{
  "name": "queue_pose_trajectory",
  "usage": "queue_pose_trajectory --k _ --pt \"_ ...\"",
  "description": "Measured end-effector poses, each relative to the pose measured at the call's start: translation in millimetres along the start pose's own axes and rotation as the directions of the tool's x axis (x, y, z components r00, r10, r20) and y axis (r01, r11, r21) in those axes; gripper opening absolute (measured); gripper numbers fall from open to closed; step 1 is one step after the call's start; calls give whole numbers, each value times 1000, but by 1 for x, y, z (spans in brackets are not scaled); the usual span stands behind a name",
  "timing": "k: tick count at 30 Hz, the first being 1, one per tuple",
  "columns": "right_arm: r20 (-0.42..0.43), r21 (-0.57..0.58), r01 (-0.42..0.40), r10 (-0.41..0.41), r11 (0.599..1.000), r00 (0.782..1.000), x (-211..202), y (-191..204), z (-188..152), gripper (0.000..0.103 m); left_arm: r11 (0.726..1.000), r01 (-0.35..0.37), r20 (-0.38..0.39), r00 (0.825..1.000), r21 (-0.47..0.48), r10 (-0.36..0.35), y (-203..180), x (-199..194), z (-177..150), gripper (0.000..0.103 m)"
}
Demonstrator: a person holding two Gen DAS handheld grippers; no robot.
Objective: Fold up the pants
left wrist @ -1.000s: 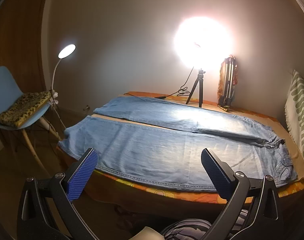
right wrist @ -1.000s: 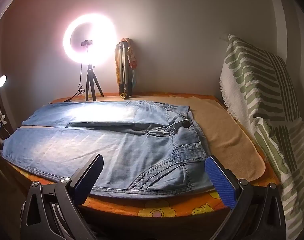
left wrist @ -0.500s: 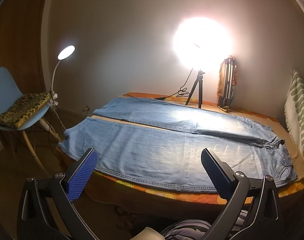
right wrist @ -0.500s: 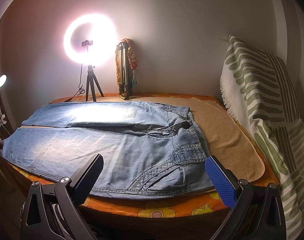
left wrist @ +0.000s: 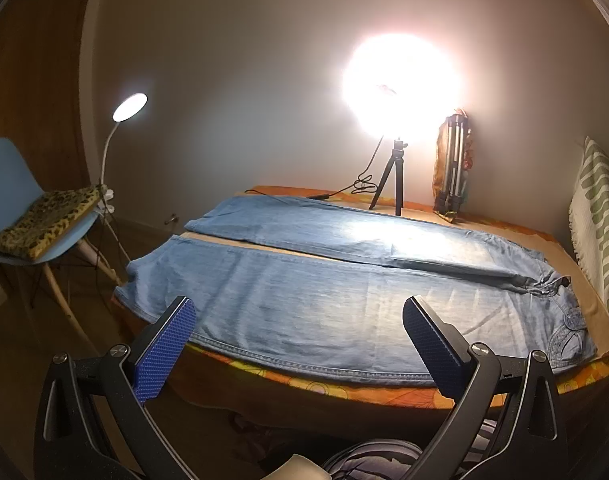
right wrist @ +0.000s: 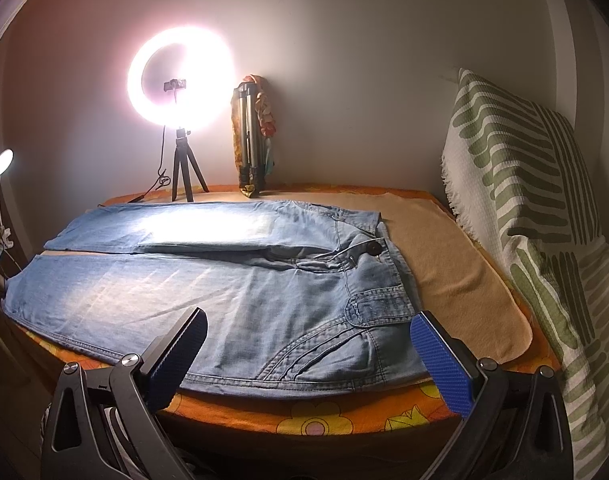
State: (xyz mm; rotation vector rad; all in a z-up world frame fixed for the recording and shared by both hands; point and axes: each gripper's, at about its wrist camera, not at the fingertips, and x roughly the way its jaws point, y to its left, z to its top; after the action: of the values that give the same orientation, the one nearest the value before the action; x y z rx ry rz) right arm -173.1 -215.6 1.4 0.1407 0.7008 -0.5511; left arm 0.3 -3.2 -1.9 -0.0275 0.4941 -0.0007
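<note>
Light blue jeans [left wrist: 304, 292] lie flat and unfolded on the bed, legs side by side pointing left, waistband at the right. In the right wrist view the jeans [right wrist: 232, 296] show their waistband, button and pocket. My left gripper [left wrist: 296, 344] is open and empty, held before the bed's near edge over the near leg's side seam. My right gripper [right wrist: 308, 356] is open and empty, held before the near edge at the hip and pocket area. Neither touches the cloth.
The bed has an orange flowered sheet [right wrist: 316, 420] and a tan towel [right wrist: 456, 272] under the waistband. A ring light on a tripod [right wrist: 180, 80] and a folded tripod [right wrist: 250, 140] stand at the back. A green-striped cushion [right wrist: 536, 208] stands right. A blue chair [left wrist: 20, 200] and a lamp [left wrist: 128, 108] stand left.
Both grippers have crept slightly closer to the bed. The jeans have not moved.
</note>
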Motion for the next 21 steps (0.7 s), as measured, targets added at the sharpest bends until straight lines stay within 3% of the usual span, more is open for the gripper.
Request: queue_pose_trajectory --k 21 --pt "-4 0 -2 2 1000 1000 2 -1 -4 103 1000 4 -6 1000 0 -4 -1 1 0 103"
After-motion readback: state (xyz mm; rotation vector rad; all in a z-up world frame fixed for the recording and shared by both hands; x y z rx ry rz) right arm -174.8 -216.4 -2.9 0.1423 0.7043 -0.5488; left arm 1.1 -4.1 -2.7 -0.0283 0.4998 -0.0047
